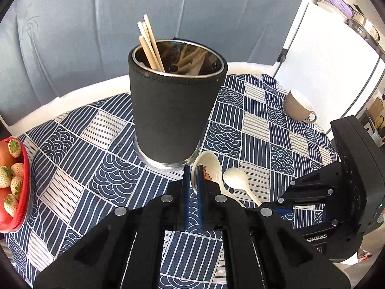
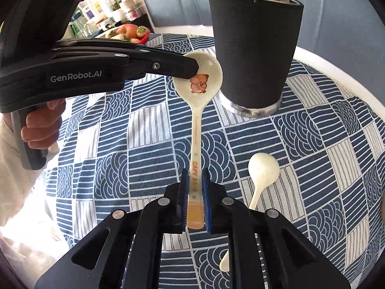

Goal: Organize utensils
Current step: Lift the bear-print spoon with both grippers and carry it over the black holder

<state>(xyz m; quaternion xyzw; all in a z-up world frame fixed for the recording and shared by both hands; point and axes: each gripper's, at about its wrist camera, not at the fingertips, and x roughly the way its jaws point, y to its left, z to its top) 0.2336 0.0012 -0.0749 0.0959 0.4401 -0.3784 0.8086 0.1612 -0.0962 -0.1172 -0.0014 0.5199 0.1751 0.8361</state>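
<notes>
A black utensil holder with wooden chopsticks stands on the patterned tablecloth; it also shows in the right wrist view. A white capybara-print spoon is held off the table. My right gripper is shut on its handle. My left gripper is shut on the rim of its bowl, and its fingers reach in from the left. A plain white spoon lies on the cloth to the right, also in the left wrist view.
A red bowl of strawberries and fruit sits at the table's left edge. A beige cup lies on its side at the far right. A blue sofa is behind the table. The person's hand grips the left tool.
</notes>
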